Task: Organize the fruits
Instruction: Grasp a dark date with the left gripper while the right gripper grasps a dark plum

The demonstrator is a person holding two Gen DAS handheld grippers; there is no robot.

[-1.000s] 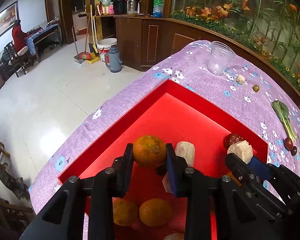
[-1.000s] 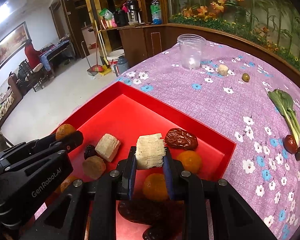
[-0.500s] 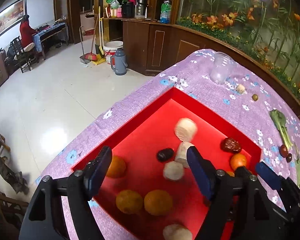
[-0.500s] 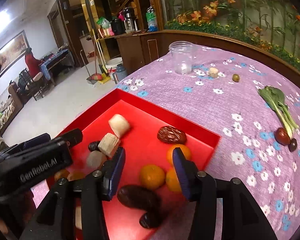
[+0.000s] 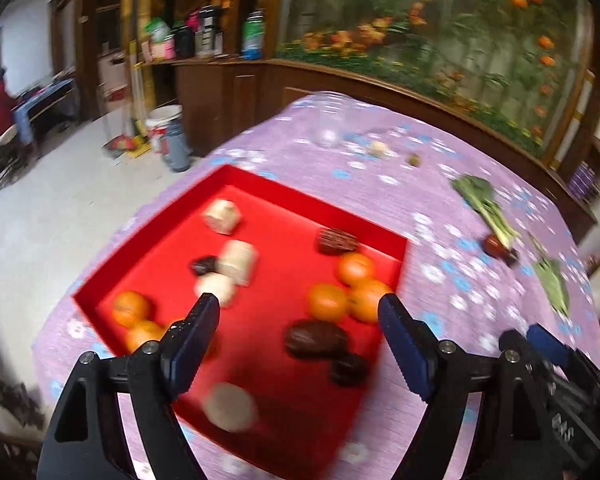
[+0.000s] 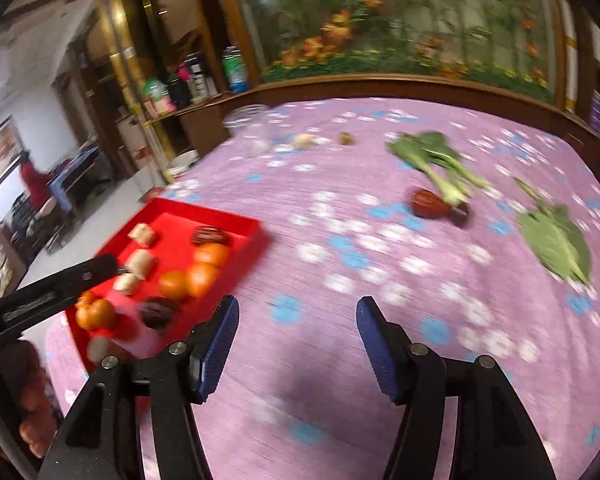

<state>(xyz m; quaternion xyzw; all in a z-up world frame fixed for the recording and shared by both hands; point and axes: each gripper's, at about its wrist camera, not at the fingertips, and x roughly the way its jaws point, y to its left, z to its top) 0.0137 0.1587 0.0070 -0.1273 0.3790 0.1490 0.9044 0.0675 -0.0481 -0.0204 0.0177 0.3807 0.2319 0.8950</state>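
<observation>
Transitioning between picks | left gripper (image 5: 299,312) opening, empty, above red tray (image 5: 260,184) holding oranges (image 5: 327,301), dates, pale blocks | right gripper (image 6: 298,316) opening, empty, over floral worktop (image 6: 340,264) | next: likely reach far right for red date (image 6: 430,203) beside greens (image 6: 432,160).

Purple floral tablecloth (image 6: 340,216) — red tray (image 6: 256,236), greens (image 6: 432,156).

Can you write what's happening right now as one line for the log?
left gripper: opening, empty, over red tray | right gripper: opening, empty, over purple tablecloth
</observation>
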